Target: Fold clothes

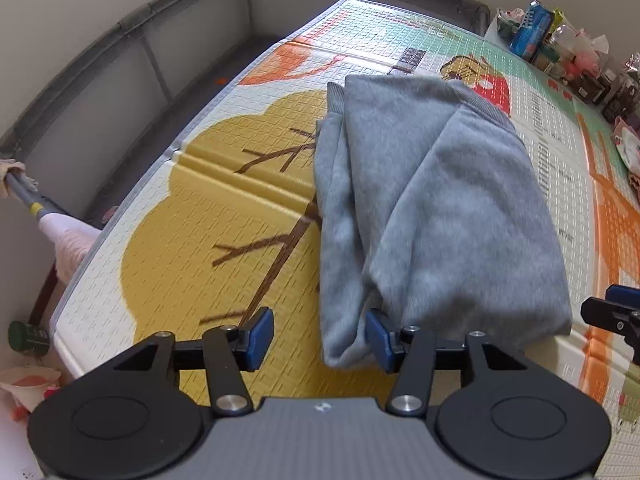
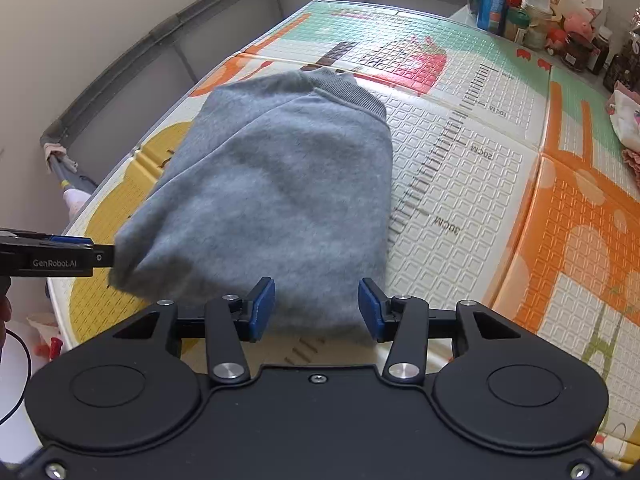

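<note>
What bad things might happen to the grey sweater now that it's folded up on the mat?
The grey sweater looks bunched along its left side, so the fold may slump open there. Both the left gripper and the right gripper are open right at its near edge, so a pad could snag the cloth and drag it. It lies near the play mat's front edge and might slide off.

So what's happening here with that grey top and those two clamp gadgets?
A person is folding clothes using a handheld two-finger gripper in each hand. A grey sweatshirt lies folded into a bundle on a colourful play mat. The left gripper and the right gripper both hover at the bundle's near edge with jaws open, gripping nothing. Cans, jars and toys crowd the mat's far corner.
</note>
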The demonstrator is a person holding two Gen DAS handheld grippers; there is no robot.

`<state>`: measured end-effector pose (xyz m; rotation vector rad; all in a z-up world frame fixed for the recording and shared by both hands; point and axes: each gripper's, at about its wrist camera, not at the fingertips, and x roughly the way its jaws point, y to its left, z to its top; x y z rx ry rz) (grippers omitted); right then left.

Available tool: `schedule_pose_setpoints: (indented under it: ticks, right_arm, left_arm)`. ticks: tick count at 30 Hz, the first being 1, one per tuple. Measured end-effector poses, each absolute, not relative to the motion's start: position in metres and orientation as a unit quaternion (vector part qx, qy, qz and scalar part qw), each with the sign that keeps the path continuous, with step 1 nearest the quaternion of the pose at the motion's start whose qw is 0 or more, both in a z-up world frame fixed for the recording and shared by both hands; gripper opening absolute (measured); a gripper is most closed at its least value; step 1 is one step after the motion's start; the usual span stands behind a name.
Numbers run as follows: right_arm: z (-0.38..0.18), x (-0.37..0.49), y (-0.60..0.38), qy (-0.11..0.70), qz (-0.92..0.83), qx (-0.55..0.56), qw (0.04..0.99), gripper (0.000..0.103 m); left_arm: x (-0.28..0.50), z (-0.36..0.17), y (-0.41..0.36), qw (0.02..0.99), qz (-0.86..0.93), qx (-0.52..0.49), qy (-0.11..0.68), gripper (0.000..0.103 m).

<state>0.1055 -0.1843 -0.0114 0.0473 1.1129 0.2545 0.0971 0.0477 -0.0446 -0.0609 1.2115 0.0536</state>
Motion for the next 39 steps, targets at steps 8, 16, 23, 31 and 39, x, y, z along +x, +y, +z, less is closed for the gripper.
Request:
schedule_pose_setpoints:
  ticks: [8, 16, 23, 31, 39]
  right_arm:
    - [-0.004, 0.074, -0.180, 0.522, 0.127, 0.022, 0.843, 0.047]
    - [0.009, 0.050, -0.187, 0.516, 0.131, 0.043, 0.845, 0.053]
    - [0.026, 0.035, -0.194, 0.502, 0.124, 0.049, 0.854, 0.073]
    - [0.037, 0.026, -0.205, 0.494, 0.111, 0.060, 0.860, 0.094]
    - [0.037, 0.025, -0.215, 0.497, 0.099, 0.073, 0.859, 0.100]
  left_arm:
    - [0.065, -0.045, 0.028, 0.811, 0.008, -0.030, 0.584, 0.062]
    - [0.040, -0.041, 0.005, 0.808, -0.011, -0.038, 0.588, 0.069]
    - [0.033, -0.027, -0.007, 0.811, -0.017, -0.043, 0.583, 0.085]
    - [0.033, -0.022, -0.021, 0.807, -0.028, -0.036, 0.588, 0.100]
    - [0.033, -0.024, -0.027, 0.808, -0.011, -0.034, 0.589, 0.103]
